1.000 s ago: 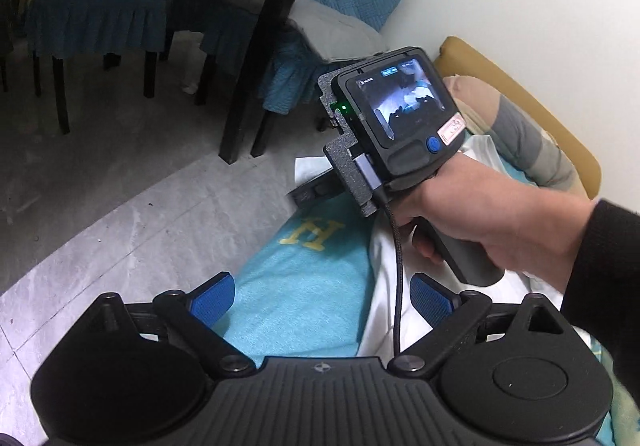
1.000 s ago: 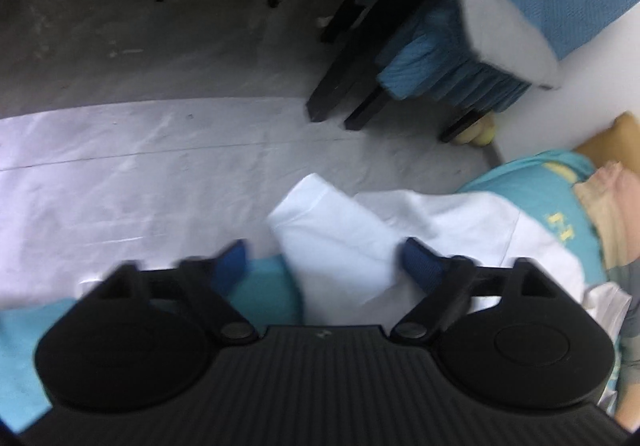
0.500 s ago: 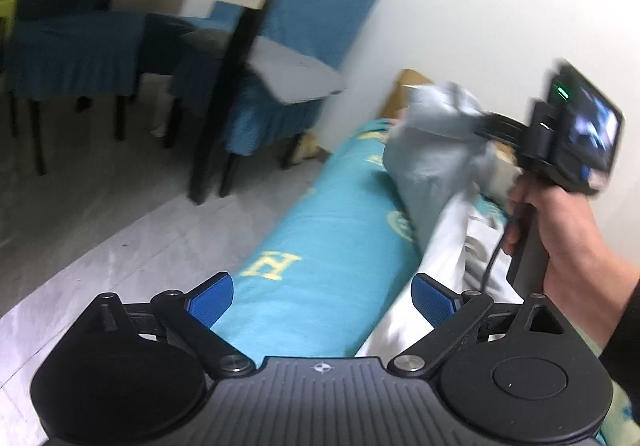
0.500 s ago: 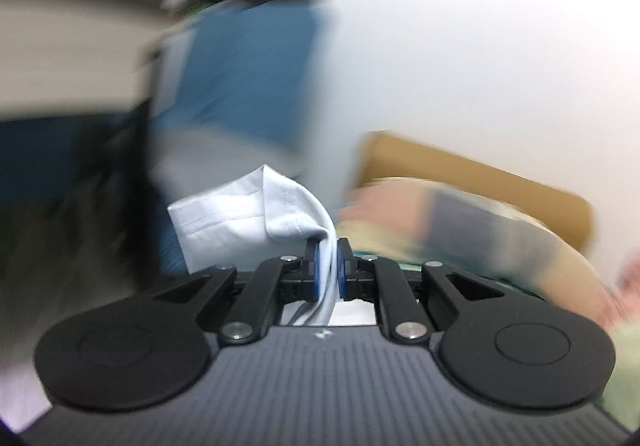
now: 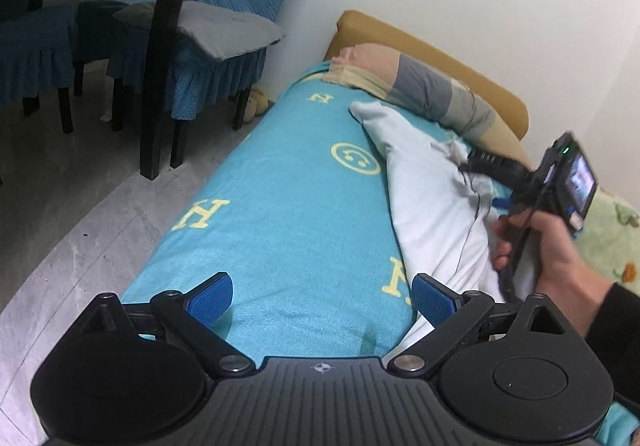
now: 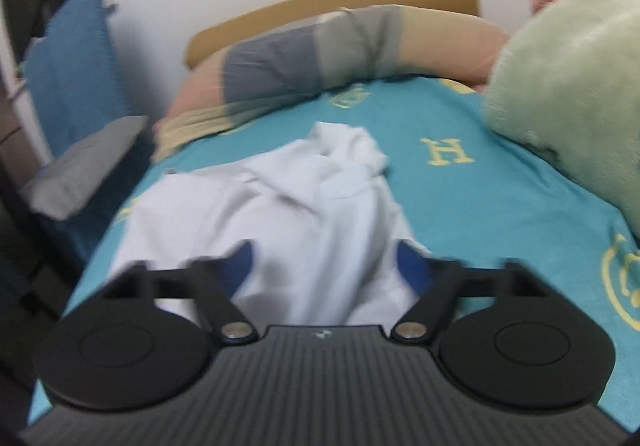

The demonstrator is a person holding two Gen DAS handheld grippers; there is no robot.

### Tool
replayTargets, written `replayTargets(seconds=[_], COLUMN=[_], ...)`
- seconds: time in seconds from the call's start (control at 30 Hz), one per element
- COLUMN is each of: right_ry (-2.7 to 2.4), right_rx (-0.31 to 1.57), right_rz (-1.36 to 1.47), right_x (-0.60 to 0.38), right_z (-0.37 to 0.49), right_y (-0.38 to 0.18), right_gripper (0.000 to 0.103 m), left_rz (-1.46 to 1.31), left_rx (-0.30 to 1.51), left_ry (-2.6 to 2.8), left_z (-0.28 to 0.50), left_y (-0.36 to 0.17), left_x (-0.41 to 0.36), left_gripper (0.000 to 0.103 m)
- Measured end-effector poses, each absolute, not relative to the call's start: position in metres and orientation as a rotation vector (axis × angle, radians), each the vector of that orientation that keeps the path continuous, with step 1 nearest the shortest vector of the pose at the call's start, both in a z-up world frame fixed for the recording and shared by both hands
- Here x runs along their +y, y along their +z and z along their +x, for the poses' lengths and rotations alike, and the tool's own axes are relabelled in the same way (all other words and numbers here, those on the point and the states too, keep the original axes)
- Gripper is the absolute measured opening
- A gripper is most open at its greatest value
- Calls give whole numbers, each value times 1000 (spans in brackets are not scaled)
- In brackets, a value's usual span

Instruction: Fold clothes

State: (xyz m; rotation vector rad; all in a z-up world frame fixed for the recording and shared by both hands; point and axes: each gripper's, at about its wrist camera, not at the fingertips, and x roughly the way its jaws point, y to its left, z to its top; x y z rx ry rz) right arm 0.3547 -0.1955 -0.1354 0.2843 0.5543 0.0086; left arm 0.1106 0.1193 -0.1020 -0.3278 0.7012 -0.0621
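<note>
My left gripper [image 5: 322, 296] stood open at the bottom of the frame, blue pads apart over the turquoise blanket with yellow letters [image 5: 280, 213]. The crumpled white garment [image 5: 432, 197] lay along the blanket's right side. At right, my right hand [image 5: 548, 250] held the black right gripper [image 5: 484, 159] above the garment. A blue-covered chair [image 5: 208, 45] stood upper left.
</note>
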Motion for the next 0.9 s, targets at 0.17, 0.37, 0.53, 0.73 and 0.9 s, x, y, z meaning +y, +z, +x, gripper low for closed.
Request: replayTargets(seconds=[0.17,0.37,0.53,0.73,0.9], right_ry=[79,144,194,175,95], right_rx=[544,550,621,728,713], right_rz=[251,292,336,415,554], right_x=[-181,-196,-224,-256,-286], right_z=[333,248,148,73,62], right_y=[-101,-47,-31,-44,-50], right_gripper=[85,85,85,85,85], left_rz=[-274,-304,-348,-336,-250], left_rx=[702,763,868,964,1119], left_ry=[-90,-140,-132,-90,-25], left_z=[109,99,92,84,84], left_y=[-99,-88,-82,-82,-95], left_x=[110,113,122,126,121], left_gripper=[98,97,96,93,74])
